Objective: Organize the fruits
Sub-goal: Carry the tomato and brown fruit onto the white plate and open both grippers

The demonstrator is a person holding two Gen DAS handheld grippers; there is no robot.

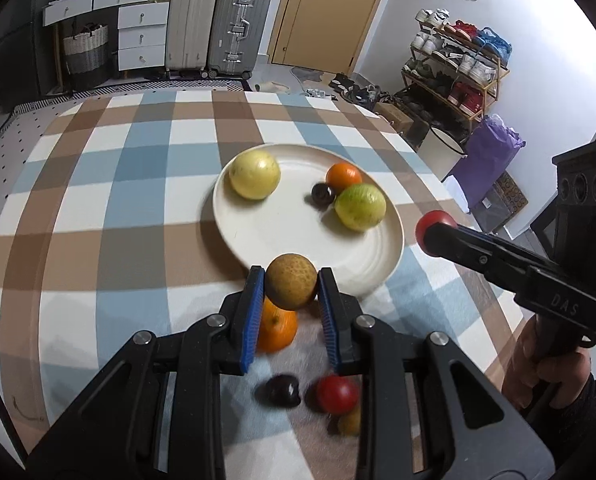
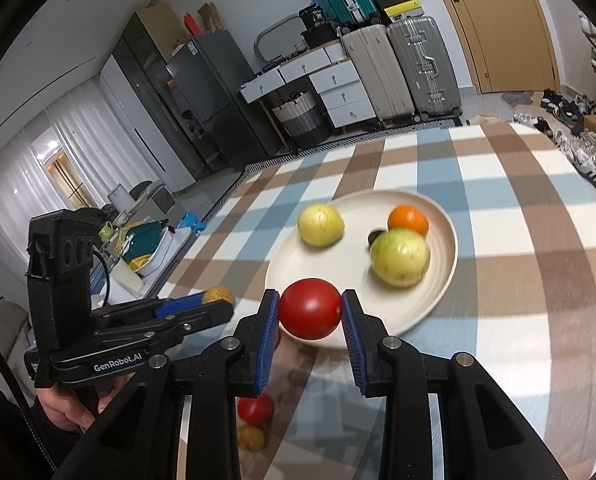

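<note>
My left gripper [image 1: 291,282] is shut on a round brown fruit [image 1: 291,280], held above the near rim of the cream plate [image 1: 281,236]. My right gripper [image 2: 310,314] is shut on a red tomato [image 2: 310,314], held just before the plate [image 2: 338,304]. On the plate lie a yellow fruit [image 1: 254,174], an orange [image 1: 343,176], a green-yellow fruit [image 1: 360,207] and a small dark fruit [image 1: 322,193]. On the cloth below my left gripper lie an orange [image 1: 275,330], a dark fruit [image 1: 282,391], a red tomato [image 1: 337,394] and a small yellow fruit [image 1: 350,422].
The table carries a checked blue, brown and white cloth [image 1: 97,208]. The right gripper shows at right in the left wrist view [image 1: 438,234]. The left one shows at left in the right wrist view [image 2: 213,300]. Suitcases, drawers and a shoe rack stand beyond the table.
</note>
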